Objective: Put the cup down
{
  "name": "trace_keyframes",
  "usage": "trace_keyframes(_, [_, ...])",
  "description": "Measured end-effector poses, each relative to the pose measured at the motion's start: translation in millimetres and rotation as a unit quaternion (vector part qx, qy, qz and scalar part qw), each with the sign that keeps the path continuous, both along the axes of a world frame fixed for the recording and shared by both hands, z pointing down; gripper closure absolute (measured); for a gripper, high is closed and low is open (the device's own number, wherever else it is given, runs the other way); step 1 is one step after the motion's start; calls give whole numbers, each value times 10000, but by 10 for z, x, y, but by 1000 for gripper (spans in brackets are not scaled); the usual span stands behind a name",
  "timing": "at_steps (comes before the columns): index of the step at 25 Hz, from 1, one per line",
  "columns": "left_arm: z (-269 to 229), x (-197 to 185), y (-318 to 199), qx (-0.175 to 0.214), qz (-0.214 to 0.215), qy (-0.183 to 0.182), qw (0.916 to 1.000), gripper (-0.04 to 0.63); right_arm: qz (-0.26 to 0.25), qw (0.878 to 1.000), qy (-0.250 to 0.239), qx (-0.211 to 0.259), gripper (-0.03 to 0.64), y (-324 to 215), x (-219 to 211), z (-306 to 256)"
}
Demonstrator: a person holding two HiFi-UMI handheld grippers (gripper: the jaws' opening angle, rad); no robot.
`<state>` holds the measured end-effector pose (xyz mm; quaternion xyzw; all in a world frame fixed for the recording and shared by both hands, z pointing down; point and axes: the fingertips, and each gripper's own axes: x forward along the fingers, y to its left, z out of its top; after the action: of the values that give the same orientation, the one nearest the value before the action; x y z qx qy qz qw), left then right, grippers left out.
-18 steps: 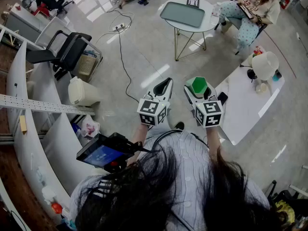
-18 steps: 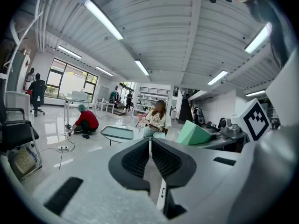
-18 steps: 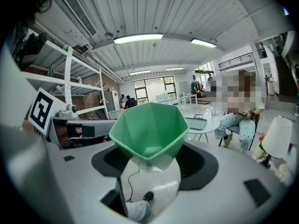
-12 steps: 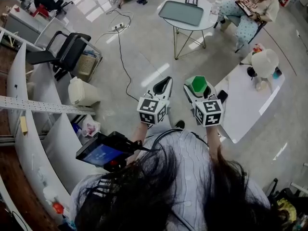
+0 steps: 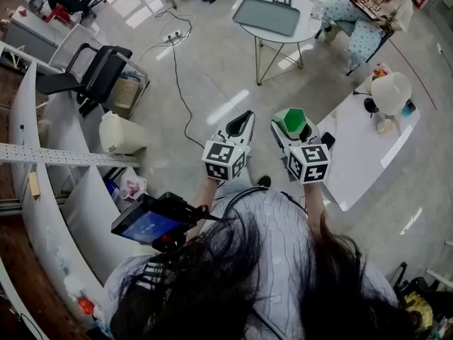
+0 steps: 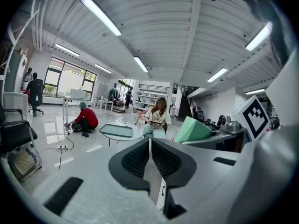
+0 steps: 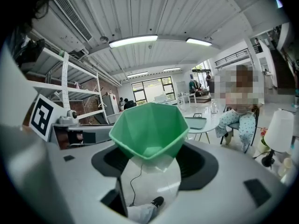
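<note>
A green faceted cup hangs in the air above the floor, upright with its mouth up, and my right gripper is shut on it. The right gripper view shows the cup wedged between the two dark pads, its rim above them. To its left, at about the same height, my left gripper is shut with nothing in it. In the left gripper view its pads meet at the middle, and the cup shows at the right.
A white table with a white lamp stands just right of the cup. Farther off are a round table bearing a grey-green tray, a seated person, a black chair, a white bin and a floor cable.
</note>
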<state>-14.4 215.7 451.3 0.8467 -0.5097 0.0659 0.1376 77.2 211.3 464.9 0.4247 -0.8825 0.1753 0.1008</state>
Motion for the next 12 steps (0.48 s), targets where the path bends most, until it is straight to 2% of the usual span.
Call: trace_keyframes(12, [37,-98,-601,-143,193,-50,9997,569,133,9998,-64,-148,304,-549,-117,22])
